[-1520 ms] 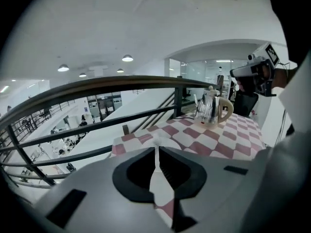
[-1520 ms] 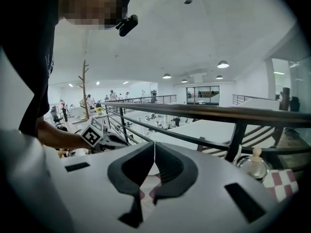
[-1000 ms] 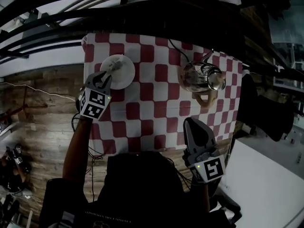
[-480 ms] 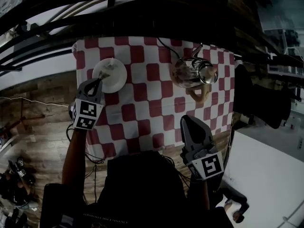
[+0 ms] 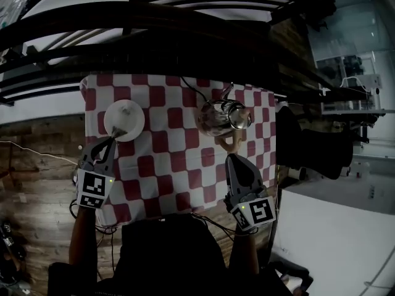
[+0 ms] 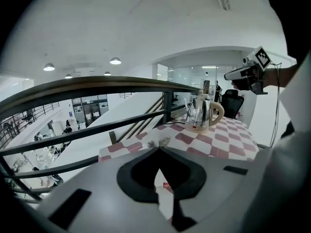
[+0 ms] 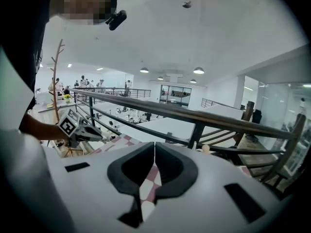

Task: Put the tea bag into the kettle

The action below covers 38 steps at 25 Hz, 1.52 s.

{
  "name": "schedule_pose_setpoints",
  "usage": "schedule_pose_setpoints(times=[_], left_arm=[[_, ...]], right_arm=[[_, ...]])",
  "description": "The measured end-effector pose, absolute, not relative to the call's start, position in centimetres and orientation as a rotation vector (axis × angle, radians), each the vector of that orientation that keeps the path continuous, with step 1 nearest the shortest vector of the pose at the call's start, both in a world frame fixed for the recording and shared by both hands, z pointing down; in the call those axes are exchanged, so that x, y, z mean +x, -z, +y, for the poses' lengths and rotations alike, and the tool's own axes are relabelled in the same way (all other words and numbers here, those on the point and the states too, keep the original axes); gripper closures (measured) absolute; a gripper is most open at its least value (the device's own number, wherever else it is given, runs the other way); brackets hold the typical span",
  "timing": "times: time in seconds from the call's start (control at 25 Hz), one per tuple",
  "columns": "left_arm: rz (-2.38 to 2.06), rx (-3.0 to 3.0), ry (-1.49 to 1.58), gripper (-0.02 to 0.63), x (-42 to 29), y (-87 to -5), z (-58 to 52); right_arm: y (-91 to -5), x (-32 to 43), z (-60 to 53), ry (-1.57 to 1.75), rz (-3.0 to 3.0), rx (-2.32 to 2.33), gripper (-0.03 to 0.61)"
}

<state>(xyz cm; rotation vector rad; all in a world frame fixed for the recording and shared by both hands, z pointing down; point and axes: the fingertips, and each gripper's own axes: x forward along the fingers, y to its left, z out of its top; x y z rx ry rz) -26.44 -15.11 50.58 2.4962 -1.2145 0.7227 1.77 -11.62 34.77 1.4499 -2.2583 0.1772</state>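
At the plate: my left hand-held gripper (image 6: 158, 148) has just snapped its jaws together over the near rim of the plate (image 5: 126, 111), where a second ago they stood apart above it. A small crumpled scrap shows right at the jaw tips in the left gripper view, and I take it to be the tea bag (image 6: 164, 141), now pinched there; the head view is too small to confirm it.

Across the checked desk (image 5: 179, 156), the kettle (image 5: 219, 117) stands upright on its base, well apart from the plate, handle turned toward me. My right hand-held gripper (image 5: 236, 160) hangs at the desk's near edge, short of the kettle, jaws closed with nothing between them, as they have been.

The closing marks the pick-up, as I judge it: the bag seems secured but not yet lifted or carried. What remains is the lift, the trip across the cloth to the kettle and the drop through its top. Whether the lid is open I cannot tell from here.
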Motion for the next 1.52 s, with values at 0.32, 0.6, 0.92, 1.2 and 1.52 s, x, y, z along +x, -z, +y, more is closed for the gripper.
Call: schedule_pose_setpoints(times=[0.32,0.6,0.92,1.2,1.52], left_arm=[[-1.318,2.485,-0.684,0.611,-27.2,-48.0,-14.2],[-1.431,2.411,-0.709,0.611,-27.5,-45.5,-11.5],[-1.470,2.387,-0.692,0.611,-23.3,-43.1,-8.9],[-1.459,2.366,-0.689,0.611,-18.4,-42.7,-6.9],[-1.494,2.351,-0.705,0.611,-14.4,-41.8,-5.2]], right_arm=[[-33.3,7.6,-14.5,-0.125,-2.200,1.550,0.560],[-34.8,10.7,-17.1,-0.149,-2.206,1.500,0.560],[-38.2,12.2,-20.3,-0.279,-2.267,1.346,0.421],[-40.4,13.4,-23.6,-0.305,-2.272,1.244,0.399],[-41.6,13.8,-25.1,-0.305,-2.321,1.172,0.399]])
